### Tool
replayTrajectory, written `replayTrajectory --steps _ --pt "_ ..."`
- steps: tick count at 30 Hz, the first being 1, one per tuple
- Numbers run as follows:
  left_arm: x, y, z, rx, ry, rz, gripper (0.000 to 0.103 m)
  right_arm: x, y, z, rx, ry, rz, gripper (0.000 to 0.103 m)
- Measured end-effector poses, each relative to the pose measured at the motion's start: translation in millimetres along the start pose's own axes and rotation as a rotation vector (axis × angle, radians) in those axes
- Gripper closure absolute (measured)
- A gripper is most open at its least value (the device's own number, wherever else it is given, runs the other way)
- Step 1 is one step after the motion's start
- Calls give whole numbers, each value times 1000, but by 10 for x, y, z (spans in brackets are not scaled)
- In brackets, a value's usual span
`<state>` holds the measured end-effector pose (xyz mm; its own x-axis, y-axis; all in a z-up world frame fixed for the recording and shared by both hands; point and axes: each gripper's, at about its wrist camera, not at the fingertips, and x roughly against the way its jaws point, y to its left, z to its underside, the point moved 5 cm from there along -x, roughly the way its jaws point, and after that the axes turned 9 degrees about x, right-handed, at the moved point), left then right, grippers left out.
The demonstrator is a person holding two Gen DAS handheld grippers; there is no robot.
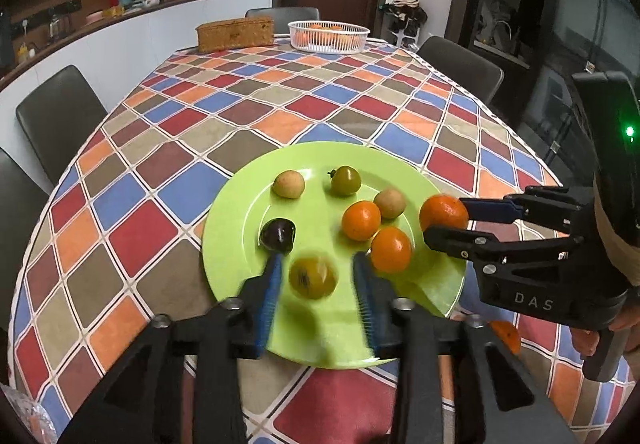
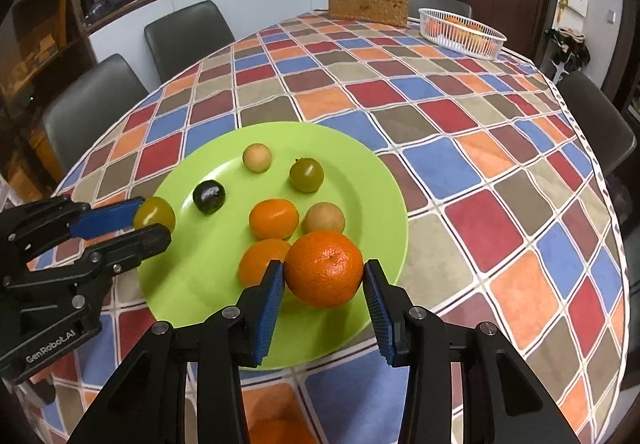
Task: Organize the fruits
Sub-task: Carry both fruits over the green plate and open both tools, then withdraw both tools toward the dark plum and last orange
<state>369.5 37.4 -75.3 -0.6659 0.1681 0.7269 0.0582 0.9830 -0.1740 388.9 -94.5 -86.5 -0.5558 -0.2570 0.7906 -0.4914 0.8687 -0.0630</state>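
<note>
A green plate (image 1: pixel 236 244) (image 2: pixel 188 292) holds two small oranges (image 1: pixel 361 220) (image 2: pixel 273 219), two beige round fruits (image 1: pixel 288 184) (image 2: pixel 257 157), a green tomato (image 1: pixel 345 180) (image 2: pixel 306 174) and a dark purple fruit (image 1: pixel 278 236) (image 2: pixel 209 197). My left gripper (image 1: pixel 316 278) (image 2: pixel 154 219) is open around a second green tomato (image 1: pixel 312 278) (image 2: pixel 154 213), which looks blurred between the pads. My right gripper (image 2: pixel 324 274) (image 1: pixel 444 217) is shut on a larger orange (image 2: pixel 324 268) (image 1: pixel 443 212) over the plate's right side.
The table has a checkered cloth (image 1: pixel 224 107). A white basket (image 1: pixel 329 35) (image 2: pixel 460 31) with oranges and a wicker box (image 1: pixel 235 33) (image 2: pixel 367 7) stand at the far end. Another orange (image 1: pixel 507 336) lies off the plate near the front. Dark chairs (image 1: pixel 60 115) ring the table.
</note>
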Motion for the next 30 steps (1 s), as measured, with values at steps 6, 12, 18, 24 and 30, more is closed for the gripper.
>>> replayTrajectory --steps 6,12,18,24,30 --pt "155 -32 23 -9 -26 -15 59 121 6 27 5 -39 13 55" --pt "465 -118 36 -38 -84 -38 54 440 100 39 19 -100 14 55" --pt "809 -166 46 -35 -126 -49 50 776 212 92 21 -145 13 54" --pt "1061 -197 163 -27 -132 -68 46 1011 295 184 19 -145 53 49" --pt "1182 -191 377 1 -129 -79 42 1107 324 362 -7 -128 68 49"
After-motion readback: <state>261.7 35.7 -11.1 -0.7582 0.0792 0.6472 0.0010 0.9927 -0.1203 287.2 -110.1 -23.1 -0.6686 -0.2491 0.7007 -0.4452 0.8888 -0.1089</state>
